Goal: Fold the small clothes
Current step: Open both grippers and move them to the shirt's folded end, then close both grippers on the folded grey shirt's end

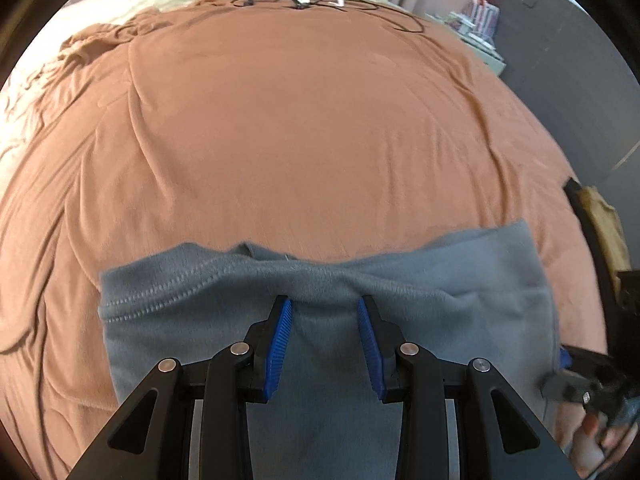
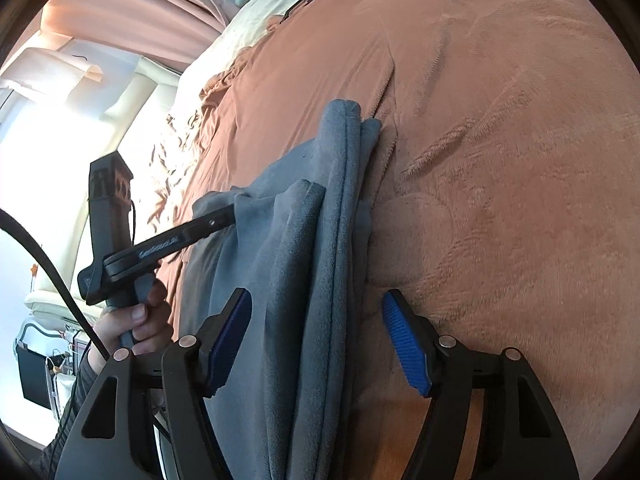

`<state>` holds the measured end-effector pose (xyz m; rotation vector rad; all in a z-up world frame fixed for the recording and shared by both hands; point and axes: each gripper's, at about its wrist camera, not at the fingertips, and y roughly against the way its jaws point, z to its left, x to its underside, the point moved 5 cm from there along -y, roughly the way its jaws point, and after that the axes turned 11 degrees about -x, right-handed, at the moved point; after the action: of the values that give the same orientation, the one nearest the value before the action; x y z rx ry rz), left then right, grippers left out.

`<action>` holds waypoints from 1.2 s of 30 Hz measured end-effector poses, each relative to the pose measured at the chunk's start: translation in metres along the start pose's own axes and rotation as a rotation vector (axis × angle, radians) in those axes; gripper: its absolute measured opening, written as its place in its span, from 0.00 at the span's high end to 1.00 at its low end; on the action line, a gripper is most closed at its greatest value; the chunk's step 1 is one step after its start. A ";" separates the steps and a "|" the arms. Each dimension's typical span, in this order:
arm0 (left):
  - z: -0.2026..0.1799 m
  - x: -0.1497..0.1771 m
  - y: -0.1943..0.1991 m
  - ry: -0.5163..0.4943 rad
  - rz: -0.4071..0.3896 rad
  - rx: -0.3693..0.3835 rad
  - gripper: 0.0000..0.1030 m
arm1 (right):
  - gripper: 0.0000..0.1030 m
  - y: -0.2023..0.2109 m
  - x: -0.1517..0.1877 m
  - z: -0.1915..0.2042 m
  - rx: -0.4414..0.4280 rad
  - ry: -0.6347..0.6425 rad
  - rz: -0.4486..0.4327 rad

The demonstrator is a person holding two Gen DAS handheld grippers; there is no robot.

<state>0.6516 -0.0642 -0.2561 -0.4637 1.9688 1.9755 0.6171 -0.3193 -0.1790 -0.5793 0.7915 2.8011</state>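
Grey fleece garment (image 1: 328,320): at 6 o'clock of the left wrist view, lying in layers on the rust-brown blanket (image 1: 288,128) that covers the bed; a stitched hem runs along its 9 o'clock side.
Left claw (image 1: 325,304): blue pads spread, a bunched ridge of fleece sitting just at their tips; nothing pinched.
Right claw (image 2: 316,304): jaws wide apart, astride the stacked edges of the garment, which run from 6 o'clock up toward 12; also gripping nothing.
Step in hand, as I judge it: taking hold of a fold edge to turn the fleece over itself.
Doing it well: close each claw on all the layers of one edge, not only the top one; lift both ends level; lay the fold flat so the soft pile does not drag and wrinkle.
Risk: the plush blanket may get caught together with the fleece if the tips dig too low.
Hidden: which garment this is cannot be told, since no sleeve or neckline shows clearly; its near part lies under the claws and out of frame.
Hard to make out: the right claw is only a blurred shape at 4 o'clock of the left view.
Far: black cable (image 1: 320,2) at 12 o'clock on the blanket's end, its purpose unclear.
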 end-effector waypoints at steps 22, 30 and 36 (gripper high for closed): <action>0.108 0.029 0.030 0.182 0.038 0.029 0.58 | 0.67 -0.011 -0.014 -0.018 -0.061 -0.046 0.007; 0.117 0.044 0.011 0.254 0.095 0.136 0.47 | 0.85 -0.001 -0.015 -0.014 -0.020 -0.015 -0.002; 0.112 0.037 -0.002 0.290 0.080 0.201 0.47 | 0.85 -0.006 -0.014 -0.015 -0.015 -0.041 0.008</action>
<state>0.6187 0.0475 -0.2739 -0.6595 2.3683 1.8130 0.6362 -0.3230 -0.1873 -0.5207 0.7673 2.8185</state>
